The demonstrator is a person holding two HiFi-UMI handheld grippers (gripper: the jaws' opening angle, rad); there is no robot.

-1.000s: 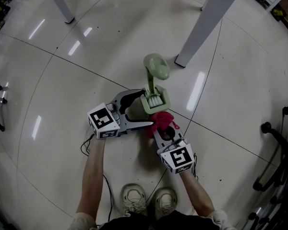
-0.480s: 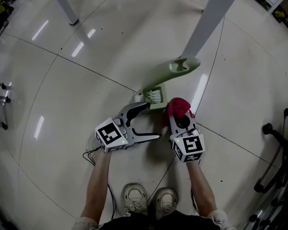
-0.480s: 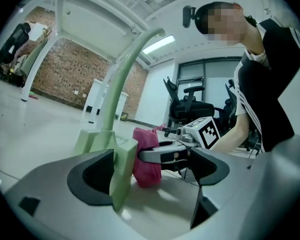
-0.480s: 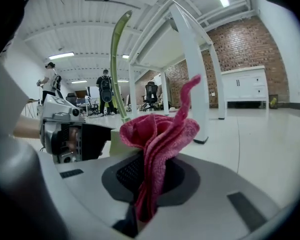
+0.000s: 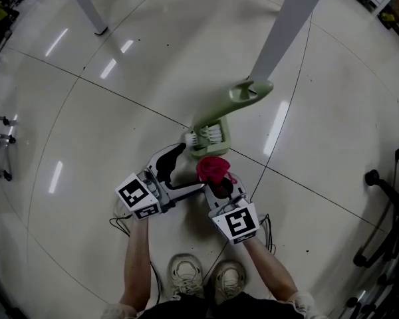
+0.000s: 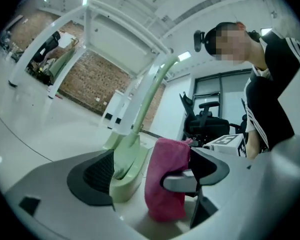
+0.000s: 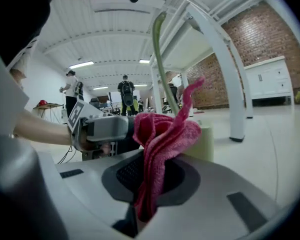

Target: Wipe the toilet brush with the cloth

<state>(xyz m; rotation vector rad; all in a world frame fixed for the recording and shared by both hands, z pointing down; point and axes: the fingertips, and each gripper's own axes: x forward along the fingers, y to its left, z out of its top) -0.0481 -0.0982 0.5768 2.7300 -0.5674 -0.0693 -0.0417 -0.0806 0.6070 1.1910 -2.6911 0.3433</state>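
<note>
The pale green toilet brush (image 5: 251,90) leans right in its green holder (image 5: 211,137) on the floor, with white bristles showing at the base. My right gripper (image 5: 217,180) is shut on a pink cloth (image 5: 213,167), which sits just in front of the holder and apart from it. In the right gripper view the cloth (image 7: 157,149) hangs bunched from the jaws, with the brush handle (image 7: 160,54) behind it. My left gripper (image 5: 189,170) is open. Its jaws stand to either side of the cloth (image 6: 165,184), and the holder (image 6: 126,170) lies beyond them.
A white table leg (image 5: 287,28) stands just behind the brush, and another (image 5: 85,5) at the far left. A black cable (image 5: 289,92) runs across the tiled floor. Chair bases (image 5: 386,198) sit at the right edge. The person's shoes (image 5: 203,274) are below the grippers.
The brush went from upright to leaning right. Both grippers drew back toward the person, and the cloth moved from beside the holder to in front of it.
</note>
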